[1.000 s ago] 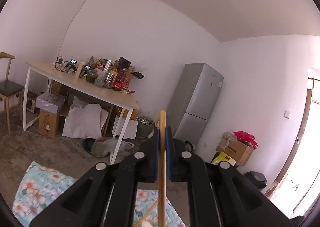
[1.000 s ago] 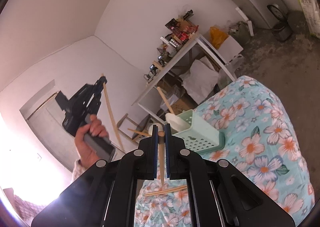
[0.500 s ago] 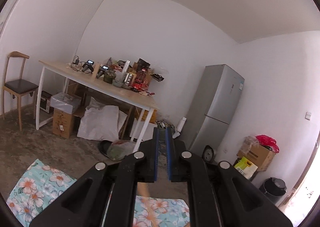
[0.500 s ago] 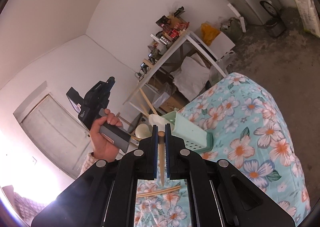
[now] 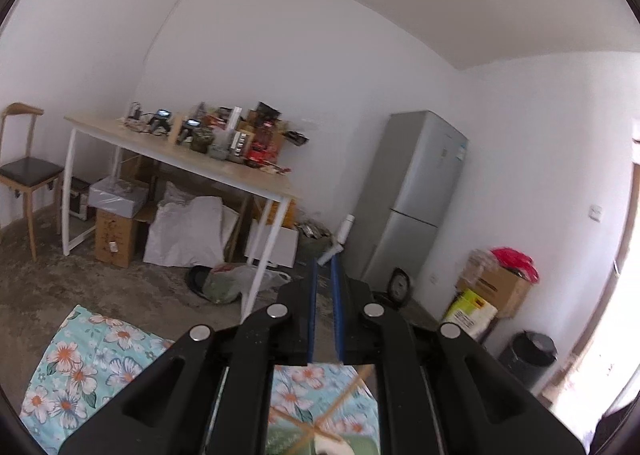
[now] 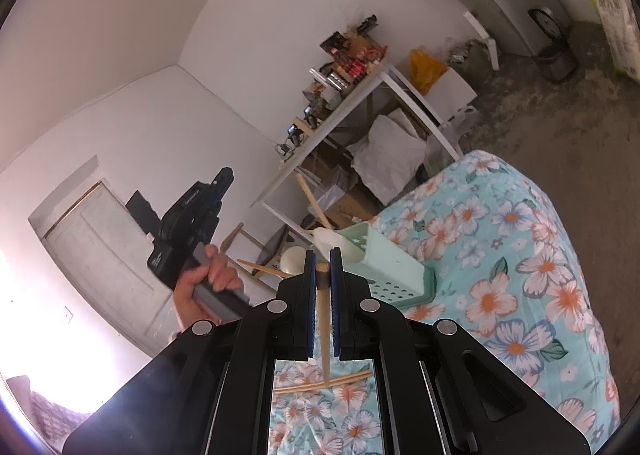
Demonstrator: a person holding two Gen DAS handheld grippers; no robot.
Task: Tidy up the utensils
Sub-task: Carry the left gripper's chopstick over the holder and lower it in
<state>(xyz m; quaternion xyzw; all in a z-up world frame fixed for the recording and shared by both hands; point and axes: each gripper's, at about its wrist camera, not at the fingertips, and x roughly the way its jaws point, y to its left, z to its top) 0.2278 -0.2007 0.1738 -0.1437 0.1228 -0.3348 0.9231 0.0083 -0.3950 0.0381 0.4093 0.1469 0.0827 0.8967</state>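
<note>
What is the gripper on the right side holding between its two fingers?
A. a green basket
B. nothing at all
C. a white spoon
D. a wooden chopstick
D. In the right wrist view, the right gripper is shut on a wooden chopstick, whose round end sticks out between the blue pads; the green basket sits beyond it on the flowered cloth.

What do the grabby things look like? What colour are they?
Both are black plastic. Each gripper, left and right, has two flat fingers lined with blue pads, and round silver bolts on the arms. The left one has a grey handle in a bare hand. No cables show.
</note>
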